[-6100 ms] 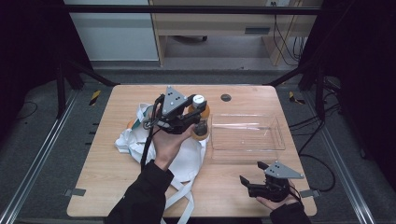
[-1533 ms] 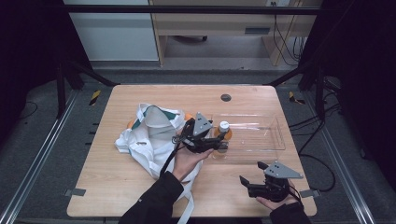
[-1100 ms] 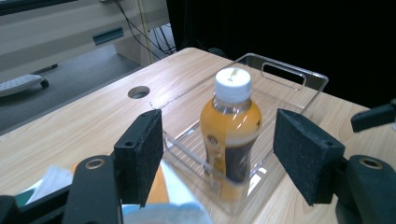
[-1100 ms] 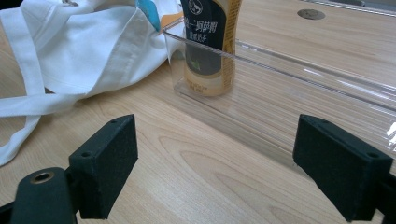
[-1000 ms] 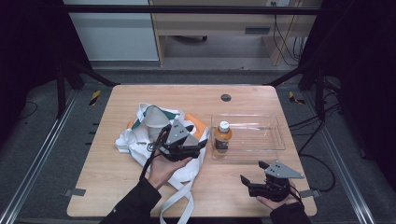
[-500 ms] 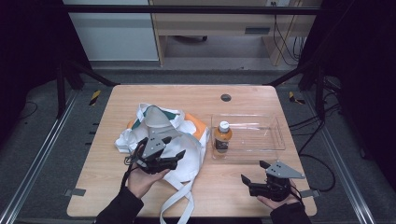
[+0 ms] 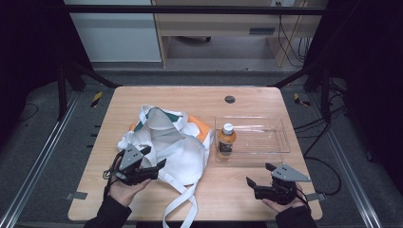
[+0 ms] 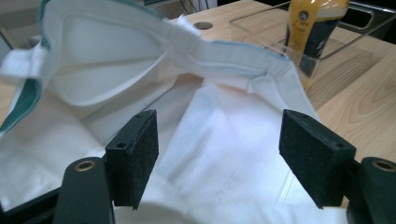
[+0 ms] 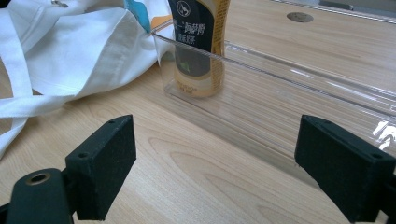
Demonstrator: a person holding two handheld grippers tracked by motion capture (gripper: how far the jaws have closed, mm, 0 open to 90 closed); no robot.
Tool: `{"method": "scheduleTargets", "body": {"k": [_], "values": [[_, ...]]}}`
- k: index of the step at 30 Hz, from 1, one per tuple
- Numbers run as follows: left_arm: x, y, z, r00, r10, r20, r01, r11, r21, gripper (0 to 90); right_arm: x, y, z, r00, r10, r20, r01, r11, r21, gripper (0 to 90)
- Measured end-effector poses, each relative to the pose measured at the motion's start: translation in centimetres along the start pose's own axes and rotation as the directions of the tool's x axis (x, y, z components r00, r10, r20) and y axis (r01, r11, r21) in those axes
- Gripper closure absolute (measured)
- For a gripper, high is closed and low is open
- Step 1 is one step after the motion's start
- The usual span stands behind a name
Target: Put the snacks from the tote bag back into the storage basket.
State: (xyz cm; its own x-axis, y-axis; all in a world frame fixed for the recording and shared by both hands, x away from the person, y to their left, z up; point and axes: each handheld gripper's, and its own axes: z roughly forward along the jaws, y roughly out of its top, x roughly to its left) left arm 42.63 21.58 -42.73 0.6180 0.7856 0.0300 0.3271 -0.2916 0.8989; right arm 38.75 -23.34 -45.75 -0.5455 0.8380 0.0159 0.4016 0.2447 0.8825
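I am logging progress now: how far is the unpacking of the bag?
Done: the bottle stands upright in the clear tray. In hand: nothing; the left gripper is open over the white bag, the right gripper open near the tray. Whether items remain in the bag is hidden.

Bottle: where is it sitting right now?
In the high view the bottle stands upright in the left end of the clear tray, right of the white bag.
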Motion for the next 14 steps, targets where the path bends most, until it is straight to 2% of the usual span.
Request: {"method": "scheduleTargets", "body": {"k": [9,14], "values": [[2.0,-3.0,-1.8,0.9993,-0.035,-0.014,0.035,0.9994,-0.008,26.4,-0.1,-0.1,0.2,0.9999,-0.009,0.007,0.009,1.000,0.006,12.9],[2.6,-4.1,-2.6,0.9981,-0.050,-0.035,0.050,0.9987,-0.004,26.4,-0.1,-0.1,0.2,0.9999,-0.009,0.009,0.009,1.000,0.007,12.8]]}}
